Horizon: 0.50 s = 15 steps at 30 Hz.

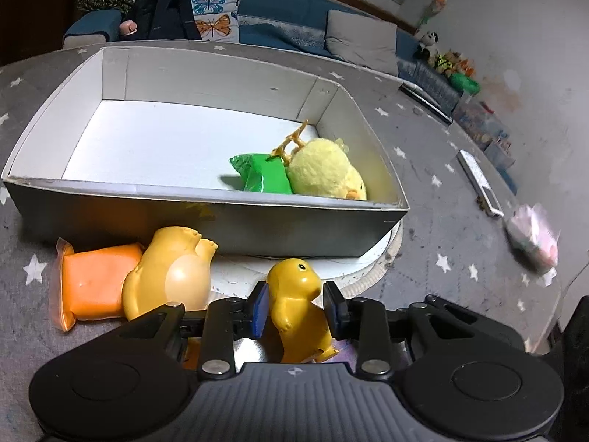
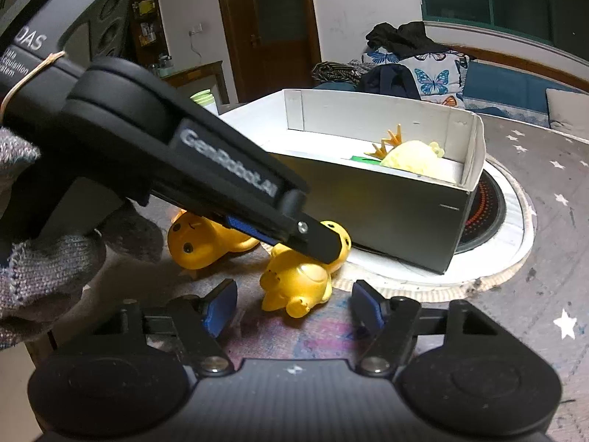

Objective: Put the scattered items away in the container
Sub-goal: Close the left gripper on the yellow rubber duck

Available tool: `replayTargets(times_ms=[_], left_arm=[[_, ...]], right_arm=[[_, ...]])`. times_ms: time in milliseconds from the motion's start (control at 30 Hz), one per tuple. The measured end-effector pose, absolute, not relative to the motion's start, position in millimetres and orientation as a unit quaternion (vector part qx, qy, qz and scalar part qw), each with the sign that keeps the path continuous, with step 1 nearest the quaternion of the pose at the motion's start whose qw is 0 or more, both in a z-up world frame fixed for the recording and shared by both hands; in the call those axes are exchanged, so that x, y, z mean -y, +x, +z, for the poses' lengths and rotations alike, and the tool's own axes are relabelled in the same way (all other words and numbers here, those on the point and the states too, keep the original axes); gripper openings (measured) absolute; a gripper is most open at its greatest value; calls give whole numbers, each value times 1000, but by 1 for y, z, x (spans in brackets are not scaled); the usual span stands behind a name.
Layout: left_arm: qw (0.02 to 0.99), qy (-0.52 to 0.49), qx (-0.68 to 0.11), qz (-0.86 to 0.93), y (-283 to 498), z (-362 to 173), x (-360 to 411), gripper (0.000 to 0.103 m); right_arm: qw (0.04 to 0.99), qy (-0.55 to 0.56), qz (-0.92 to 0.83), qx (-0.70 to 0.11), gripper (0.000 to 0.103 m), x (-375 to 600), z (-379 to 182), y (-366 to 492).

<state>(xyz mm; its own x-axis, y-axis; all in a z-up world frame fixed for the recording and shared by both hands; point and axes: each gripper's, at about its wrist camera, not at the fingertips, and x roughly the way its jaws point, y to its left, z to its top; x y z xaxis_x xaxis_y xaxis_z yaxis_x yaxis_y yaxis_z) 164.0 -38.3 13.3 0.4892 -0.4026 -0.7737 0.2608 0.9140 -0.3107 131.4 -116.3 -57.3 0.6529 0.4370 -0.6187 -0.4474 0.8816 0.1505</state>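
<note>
L tool [image 1: 294, 307] – grasping yellow duck [image 1: 300, 309]; R tool [image 2: 292, 309] – released | box [image 1: 221, 228] behind

The right hand-held gripper [image 2: 292, 313] hung open above a yellow duck toy [image 2: 294, 280]. The left hand-held gripper [image 2: 313, 239], gripped by a gloved hand [image 2: 40, 269], reached over it beside the box [image 2: 386, 213].

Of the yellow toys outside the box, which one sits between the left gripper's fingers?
The small yellow plastic duck, between the left gripper pads. The bigger yellow plastic figure lies apart, against the orange pouch.
</note>
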Motion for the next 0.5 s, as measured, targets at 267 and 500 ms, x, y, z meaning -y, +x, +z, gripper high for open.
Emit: replayTargets(times_ms=[267,500], left_arm=[[857,-59,-476,-188,169,8,46,40],[854,-45,-484,-185,173,3,52,39]], right_arm=[[908,-1,247,-339,65,116,-59,133],[908,3,245,-339,65,117,-59,132]])
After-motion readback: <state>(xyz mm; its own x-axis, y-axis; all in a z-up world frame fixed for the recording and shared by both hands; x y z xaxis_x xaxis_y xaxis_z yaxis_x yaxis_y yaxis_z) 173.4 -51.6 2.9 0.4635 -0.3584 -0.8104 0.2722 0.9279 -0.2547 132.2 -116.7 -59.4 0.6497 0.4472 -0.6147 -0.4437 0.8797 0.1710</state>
